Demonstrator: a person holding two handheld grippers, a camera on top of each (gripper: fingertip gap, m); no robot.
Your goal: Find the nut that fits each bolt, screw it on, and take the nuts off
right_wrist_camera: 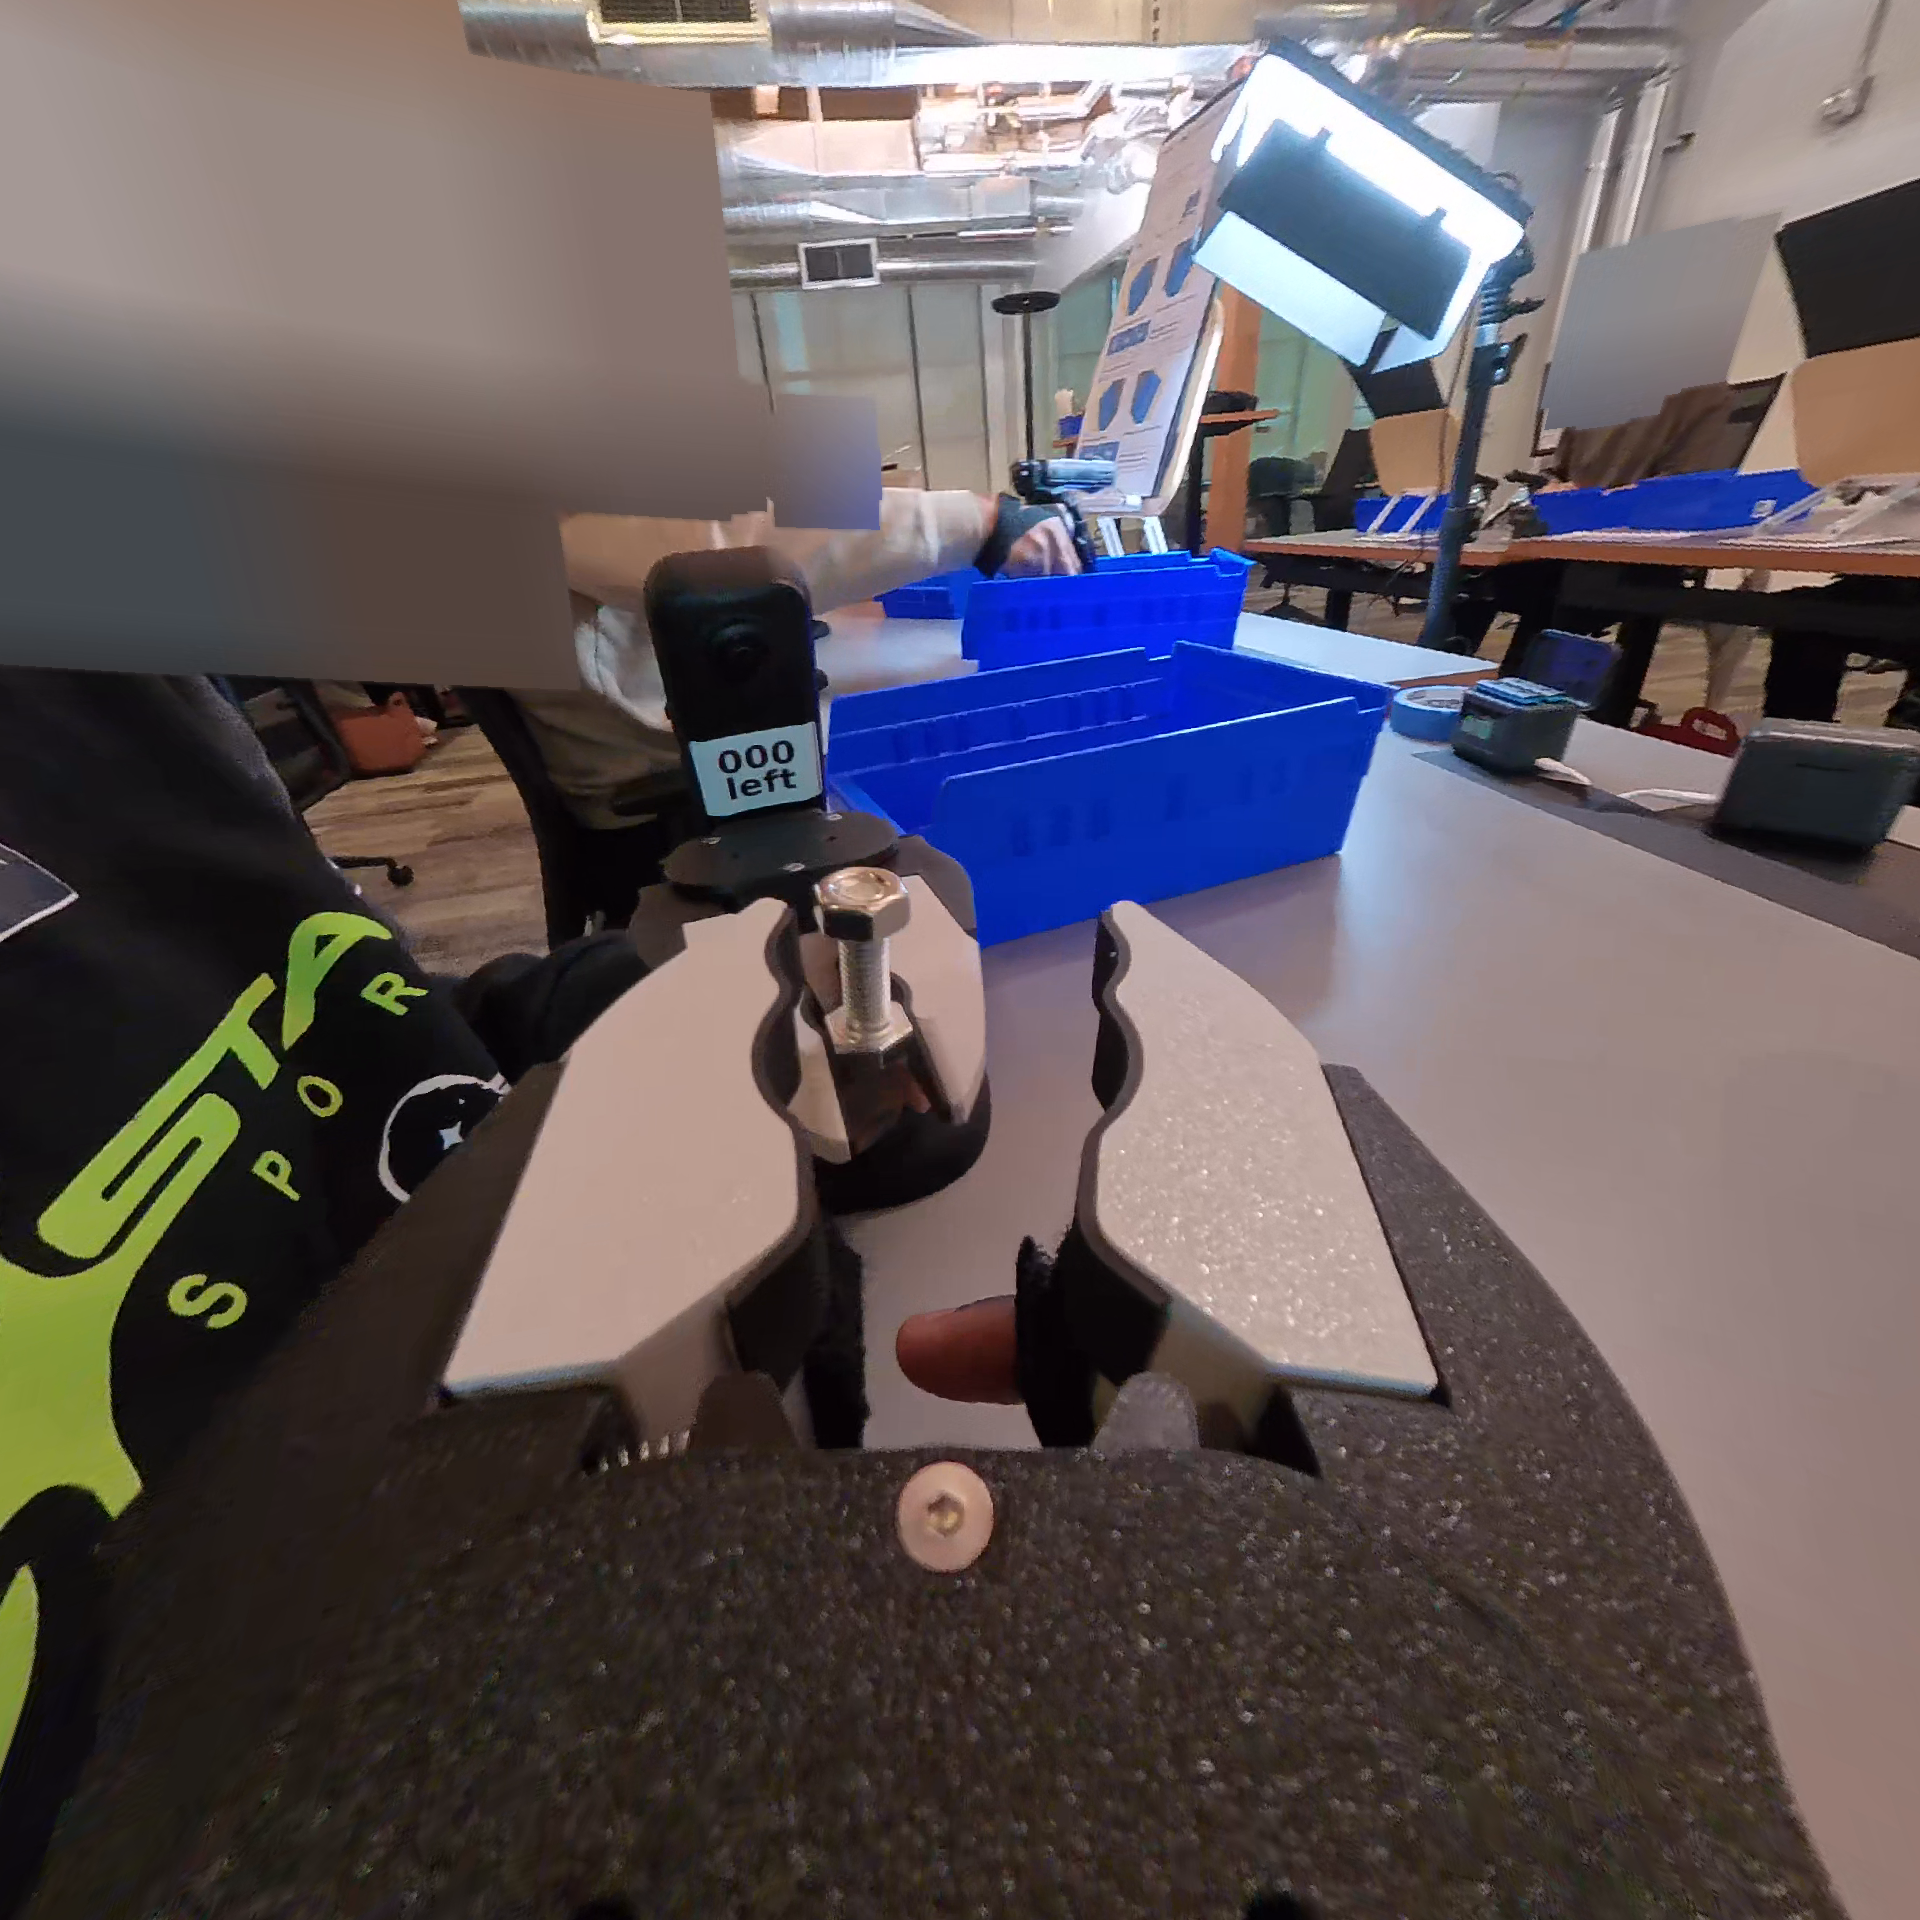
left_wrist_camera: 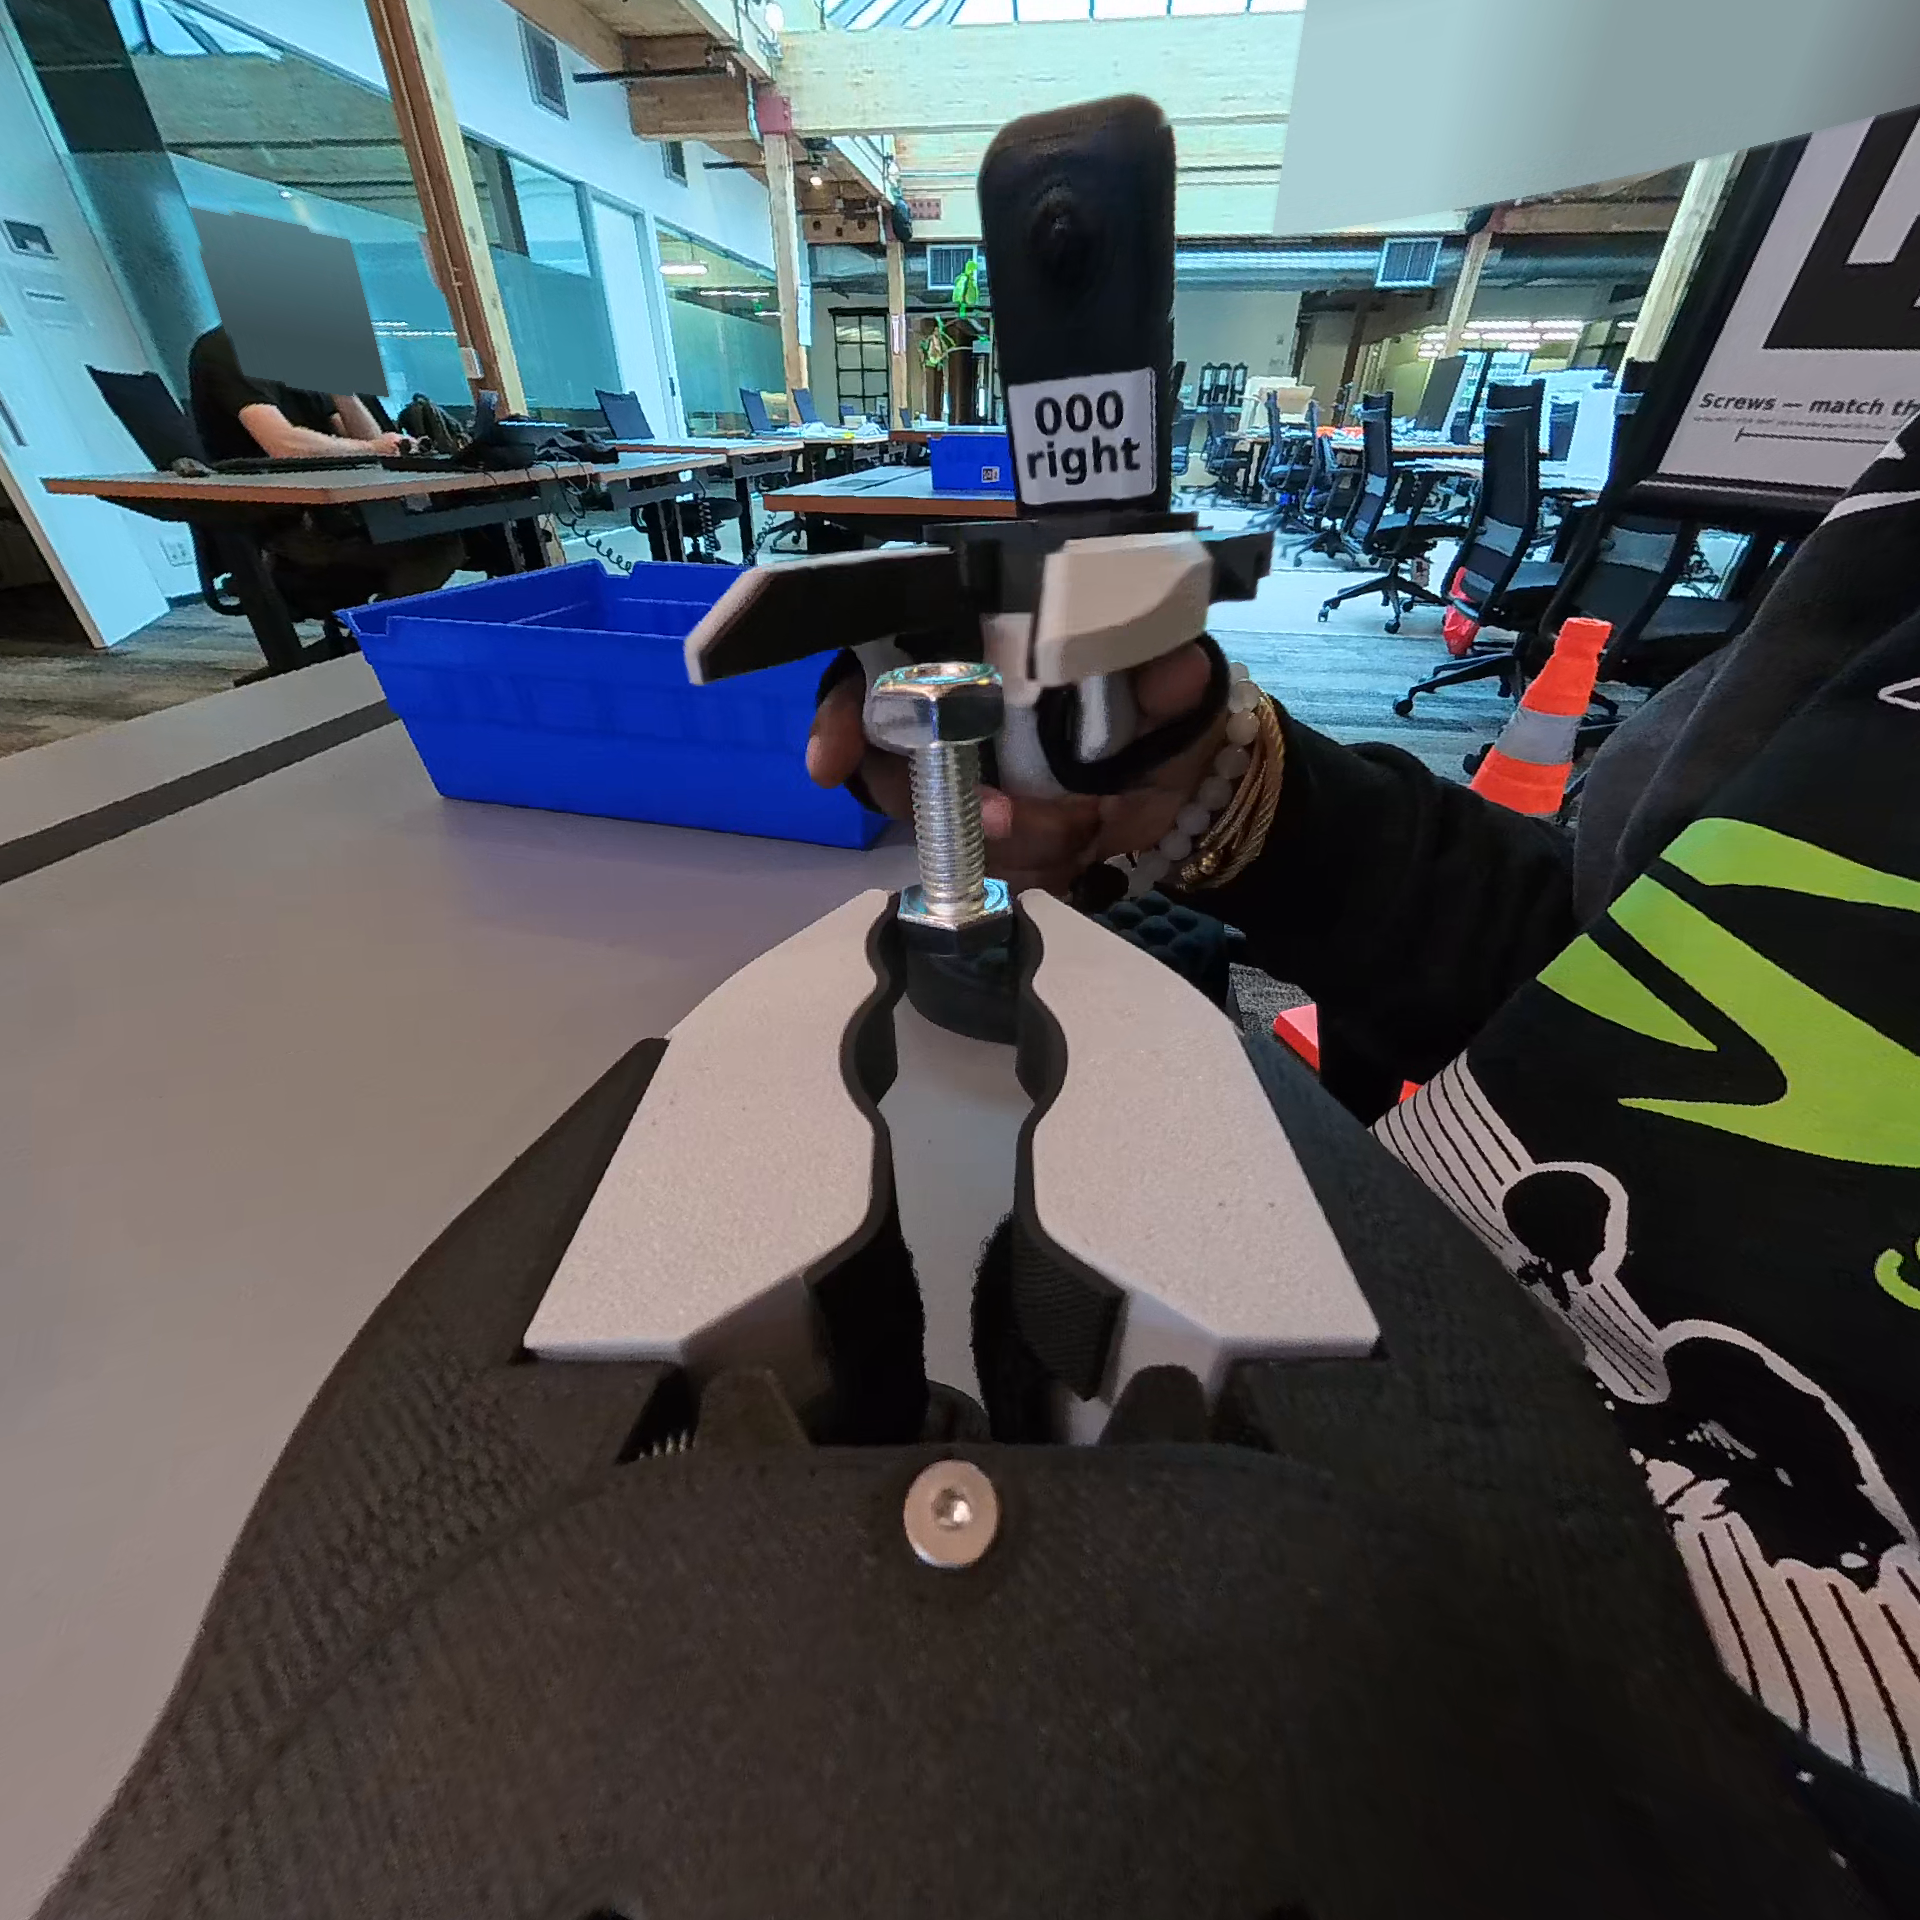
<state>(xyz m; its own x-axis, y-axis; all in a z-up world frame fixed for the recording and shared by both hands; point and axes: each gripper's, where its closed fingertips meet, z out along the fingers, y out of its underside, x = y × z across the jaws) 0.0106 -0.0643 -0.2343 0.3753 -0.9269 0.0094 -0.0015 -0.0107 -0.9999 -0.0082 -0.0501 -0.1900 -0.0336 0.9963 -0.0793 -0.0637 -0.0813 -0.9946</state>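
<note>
A silver hex bolt (left_wrist_camera: 945,800) stands upright, head up, with a silver nut (left_wrist_camera: 954,906) at the low end of its thread. My left gripper (left_wrist_camera: 954,925) is shut on the nut just above the grey table (left_wrist_camera: 260,1039). Something black and round sits under the nut; I cannot tell what it is. My right gripper (left_wrist_camera: 914,623) is open, just behind and above the bolt head, not touching it. In the right wrist view the right gripper (right_wrist_camera: 945,925) is open, with the bolt (right_wrist_camera: 862,956) and nut (right_wrist_camera: 868,1029) close to its left finger (right_wrist_camera: 665,1143).
A blue divided bin (left_wrist_camera: 582,717) stands on the table behind the bolt and also shows in the right wrist view (right_wrist_camera: 1143,810). More blue bins, a tape roll (right_wrist_camera: 1429,712) and two small grey devices (right_wrist_camera: 1818,790) lie farther back. An orange cone (left_wrist_camera: 1548,727) stands on the floor. Tip to tip, the grippers are about 5 cm apart.
</note>
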